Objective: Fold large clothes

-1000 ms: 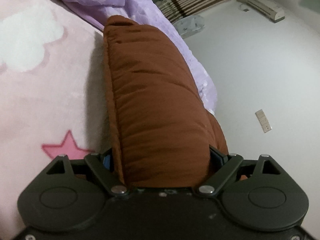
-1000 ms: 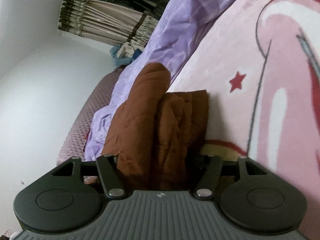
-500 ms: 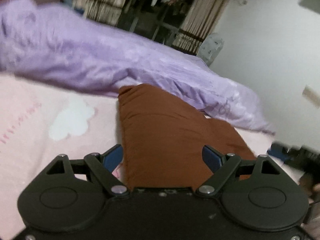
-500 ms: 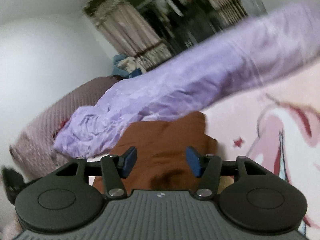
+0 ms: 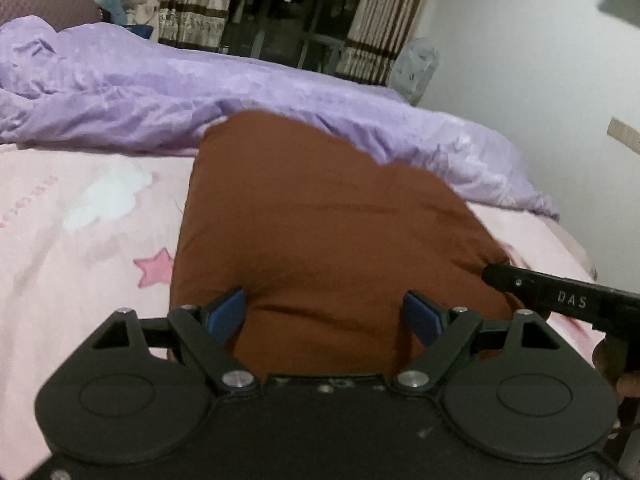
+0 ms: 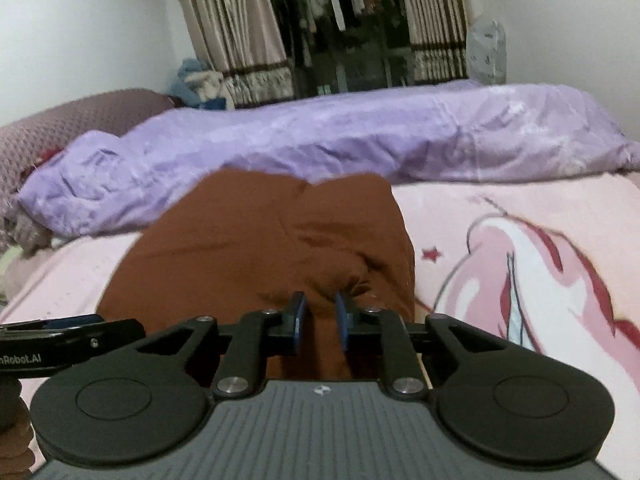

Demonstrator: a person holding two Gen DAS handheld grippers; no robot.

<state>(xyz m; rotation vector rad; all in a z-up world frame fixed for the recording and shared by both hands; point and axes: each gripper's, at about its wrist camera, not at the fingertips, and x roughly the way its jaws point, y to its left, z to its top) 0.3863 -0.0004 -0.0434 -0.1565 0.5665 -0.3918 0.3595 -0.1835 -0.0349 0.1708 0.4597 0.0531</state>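
1. We see the brown garment (image 5: 320, 240) lying folded into a thick pad on the pink bedsheet (image 5: 80, 240), just in front of the purple quilt (image 5: 200, 92).
2. We judge it soft, puffy and light; it will sag, so take hold at the near edge or corners.
3. Our left gripper (image 5: 326, 316) stands spread wide, pads off the cloth.
4. Our right gripper (image 6: 319, 322) is closing; whether it pinches cloth, we cannot tell.
5. We see no containers.

Purple quilt (image 6: 360, 136) walls off the far side behind the brown garment (image 6: 260, 240); pink sheet (image 6: 520, 208) lies open alongside.
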